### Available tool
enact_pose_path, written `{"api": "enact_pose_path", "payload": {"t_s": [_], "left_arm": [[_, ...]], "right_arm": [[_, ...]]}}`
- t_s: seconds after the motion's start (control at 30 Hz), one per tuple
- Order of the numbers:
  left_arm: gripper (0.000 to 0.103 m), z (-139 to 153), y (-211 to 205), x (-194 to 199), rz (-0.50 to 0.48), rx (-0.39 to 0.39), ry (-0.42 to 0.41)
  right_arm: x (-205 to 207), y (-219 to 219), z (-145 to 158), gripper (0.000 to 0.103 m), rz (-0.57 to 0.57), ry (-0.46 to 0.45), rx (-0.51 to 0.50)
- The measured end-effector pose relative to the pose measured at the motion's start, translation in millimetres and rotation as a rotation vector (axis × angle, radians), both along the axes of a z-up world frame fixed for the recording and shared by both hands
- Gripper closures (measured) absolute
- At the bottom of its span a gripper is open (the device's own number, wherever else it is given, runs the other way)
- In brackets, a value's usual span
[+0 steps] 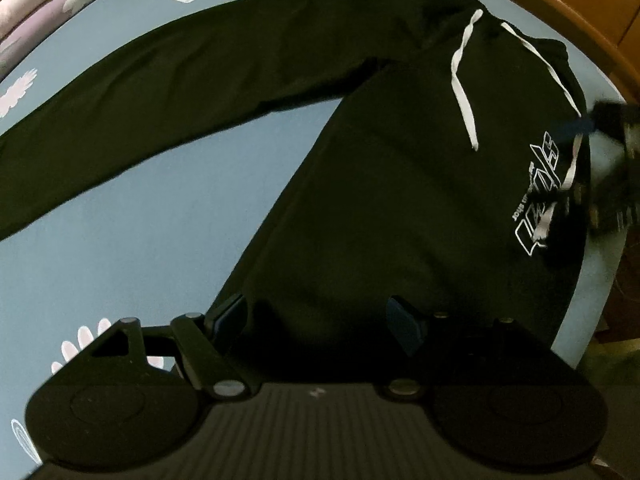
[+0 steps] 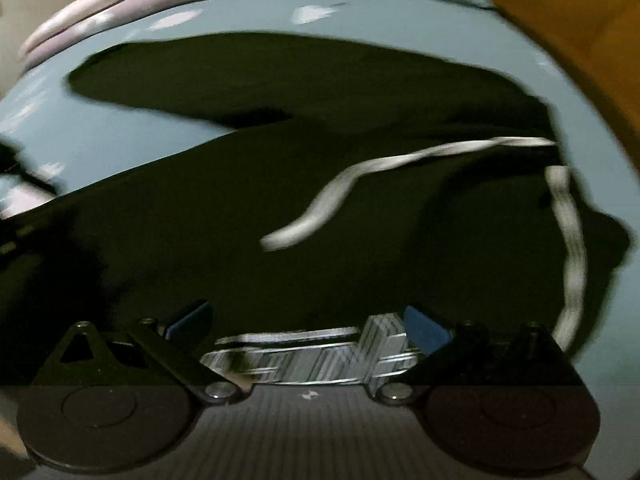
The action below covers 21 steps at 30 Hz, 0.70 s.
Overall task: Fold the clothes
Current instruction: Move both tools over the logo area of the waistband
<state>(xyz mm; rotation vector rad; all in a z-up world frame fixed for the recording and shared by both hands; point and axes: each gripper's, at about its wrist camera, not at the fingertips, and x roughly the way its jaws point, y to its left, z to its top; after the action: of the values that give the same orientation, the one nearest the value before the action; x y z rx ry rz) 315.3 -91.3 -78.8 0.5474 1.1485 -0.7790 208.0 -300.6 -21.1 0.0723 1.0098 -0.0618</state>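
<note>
1. While the black hoodie (image 1: 392,184) lies flat on the blue bed sheet (image 1: 132,240), one sleeve (image 1: 168,80) sticks out to the side.
2. Two white strings (image 1: 464,92) lie on the hoodie's chest, near its white print (image 1: 540,200).
3. Over the hoodie's bottom edge, the left gripper (image 1: 320,324) has its jaws wide apart, holding nothing.
4. Over the hoodie's print, the right gripper (image 2: 308,324) also has its jaws apart and empty.

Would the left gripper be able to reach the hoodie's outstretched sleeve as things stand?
Probably yes: the left gripper hovers open over the hoodie's hem, and the sleeve lies flat on the blue sheet with nothing on it.
</note>
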Motion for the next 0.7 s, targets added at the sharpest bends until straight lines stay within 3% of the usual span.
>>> {"api": "enact_pose_path", "payload": {"t_s": [0.13, 0.17, 0.27, 0.4, 0.53, 0.7], "left_arm": [[0.026, -5, 4, -3, 0.024, 0.007, 0.015], [0.026, -6, 5, -3, 0.028, 0.008, 0.019], [0.026, -7, 7, -6, 0.028, 0.015, 0.025], [0.026, -8, 10, -6, 0.041, 0.022, 0.030], [0.026, -11, 7, -9, 0.061, 0.019, 0.044], [0.026, -10, -10, -21, 0.070, -0.017, 0.062]], "right_arm": [[-4, -48, -23, 0.000, -0.081, 0.096, -0.009], [-7, -53, -25, 0.000, -0.069, 0.081, -0.005], [-16, -56, -23, 0.000, -0.005, 0.094, -0.053], [-12, -48, -15, 0.000, -0.028, 0.145, -0.104], [-1, -24, 9, 0.000, 0.014, 0.038, -0.065], [19, 0, -2, 0.000, 0.108, 0.017, -0.086]]}}
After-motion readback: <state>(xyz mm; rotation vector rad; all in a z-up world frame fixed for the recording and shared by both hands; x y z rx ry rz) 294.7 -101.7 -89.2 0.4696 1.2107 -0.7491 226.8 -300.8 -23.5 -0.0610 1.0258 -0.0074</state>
